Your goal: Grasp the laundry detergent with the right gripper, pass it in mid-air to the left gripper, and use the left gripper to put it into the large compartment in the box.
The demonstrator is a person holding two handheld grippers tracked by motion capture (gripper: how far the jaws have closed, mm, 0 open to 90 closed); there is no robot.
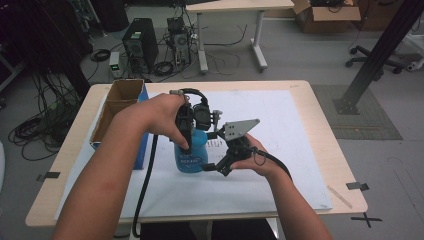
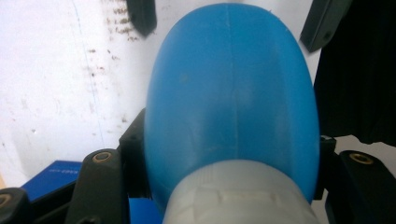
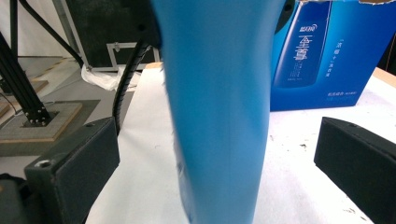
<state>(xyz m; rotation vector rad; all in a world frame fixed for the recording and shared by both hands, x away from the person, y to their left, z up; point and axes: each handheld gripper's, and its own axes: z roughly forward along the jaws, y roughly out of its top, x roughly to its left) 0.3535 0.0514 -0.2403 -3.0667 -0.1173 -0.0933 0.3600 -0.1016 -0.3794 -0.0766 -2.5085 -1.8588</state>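
The blue bottle (image 1: 192, 150) stands upright on the white sheet (image 1: 280, 150) that covers the desk (image 1: 320, 100), directly beneath the left hand-held gripper (image 1: 187, 137), which comes down on it from above. In the left gripper view the bottle's rounded blue shoulder (image 2: 231, 93) swells up between that gripper's two black jaws, with its pale cap or collar (image 2: 238, 196) closest to the camera; the jaws are clamped on the bottle's top end, one on each side.

The right hand-held gripper (image 1: 220, 162) sits just beside the bottle, on the side away from the open cardboard box (image 1: 117, 107), and points at the lower part of the bottle. Its jaws stand wide apart. In the right gripper view the blue body (image 3: 219, 107) rises between them, with a clear gap on each side, so neither pad presses on it.

Beyond the bottle from the right hand-held gripper, a blue printed carton (image 3: 322, 56) stands on the sheet, and the left gripper's black cable (image 3: 126, 84) hangs down beside the bottle.
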